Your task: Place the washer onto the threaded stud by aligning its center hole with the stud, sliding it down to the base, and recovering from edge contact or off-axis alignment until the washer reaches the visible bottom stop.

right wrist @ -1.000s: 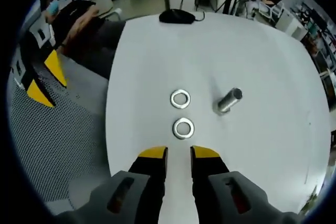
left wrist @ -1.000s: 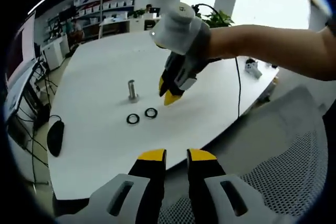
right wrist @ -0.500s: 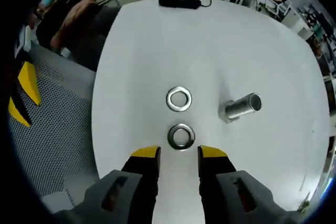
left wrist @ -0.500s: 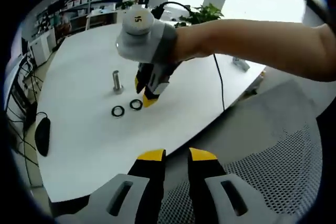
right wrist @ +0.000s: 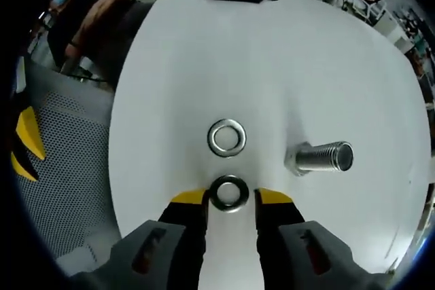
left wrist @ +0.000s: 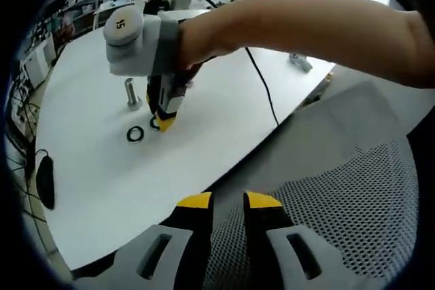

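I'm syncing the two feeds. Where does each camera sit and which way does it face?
Left gripper view: rides the left gripper, held back over a mesh chair, facing the table; the person's forearm crosses it.
Right gripper view: rides the right gripper, looking down at the near washer.
Shared: stud, both washers, right gripper.

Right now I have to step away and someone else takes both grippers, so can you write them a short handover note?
Right gripper: open, lowered over the table, jaws either side of the near washer, not yet closed on it.
Left gripper: empty, jaws close together, held back over the mesh chair, off the table edge.
Far washer lies flat just beyond the near one. Threaded stud stands on the table to the right of both, bare.
Done: approach only.
Left: grip the near washer, lift, centre its hole over the stud, slide it down to the base.
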A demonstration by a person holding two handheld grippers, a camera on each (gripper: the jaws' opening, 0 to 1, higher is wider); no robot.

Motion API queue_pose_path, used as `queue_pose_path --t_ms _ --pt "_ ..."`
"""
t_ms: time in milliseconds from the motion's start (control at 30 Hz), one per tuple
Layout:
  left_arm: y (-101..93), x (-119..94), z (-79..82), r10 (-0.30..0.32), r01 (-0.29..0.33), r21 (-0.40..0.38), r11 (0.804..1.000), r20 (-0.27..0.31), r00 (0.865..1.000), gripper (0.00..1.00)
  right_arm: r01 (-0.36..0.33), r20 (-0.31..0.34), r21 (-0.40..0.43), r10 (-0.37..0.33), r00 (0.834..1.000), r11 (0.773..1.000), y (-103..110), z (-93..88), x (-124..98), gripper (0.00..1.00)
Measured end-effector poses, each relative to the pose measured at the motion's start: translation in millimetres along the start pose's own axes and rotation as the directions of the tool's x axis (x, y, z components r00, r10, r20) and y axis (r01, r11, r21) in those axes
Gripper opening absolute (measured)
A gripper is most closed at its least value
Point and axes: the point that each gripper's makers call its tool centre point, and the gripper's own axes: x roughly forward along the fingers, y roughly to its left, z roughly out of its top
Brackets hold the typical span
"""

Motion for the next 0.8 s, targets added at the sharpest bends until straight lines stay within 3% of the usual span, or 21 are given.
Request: queue_pose_path --t_ms 33,433,533,800 --pt "-1.2 1.0 -0.1 -0.009 0.009 0.0 1.0 -0.005 1.0 0.15 0.001 -0.012 -0.039 -0.002 1.0 0.999 -1.4 -0.8 0.1 0.27" --pt "-5.7 3.6 2.1 -0.031 0.031 0.028 0.999 -0.016 0.999 0.15 -0.022 -0.024 -0.066 0.021 1.0 0.998 0.4 -2.5 -3.8 0.22" --pt "-7.2 4.1 4.9 -0.033 0.033 0.04 0.999 -0.011 0.999 0.15 -0.034 0.002 -0.05 0.034 0.999 0.998 2.3 4.2 -14.8 0.22" --pt "-13.9 5.1 12.8 -0.042 0.041 0.062 0.997 0.018 0.999 0.14 -0.042 -0.008 -0.109 0.042 0.999 0.993 1.0 7.9 -48.5 0.23"
